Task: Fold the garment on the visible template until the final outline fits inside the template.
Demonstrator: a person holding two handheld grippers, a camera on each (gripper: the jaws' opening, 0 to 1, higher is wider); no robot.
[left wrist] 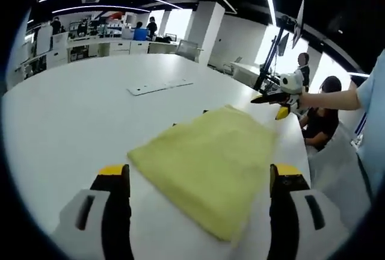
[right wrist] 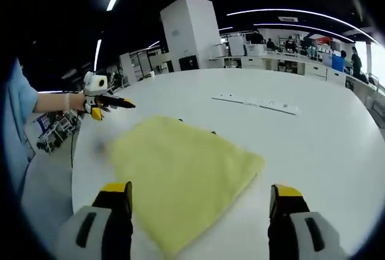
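A yellow garment lies folded into a rough rectangle on the white table. Small dark marks peek out at its far edge. My left gripper hangs above the garment's near end, open, nothing between its yellow-tipped jaws. My right gripper is held in the air past the cloth's far right corner by a hand. From the other side, the garment lies under my open right gripper, and the left gripper hovers off the table's left edge.
A long white strip lies on the table beyond the garment, also the strip. Two people sit by the table's edge. Desks and shelves line the back of the room. A white pillar stands behind.
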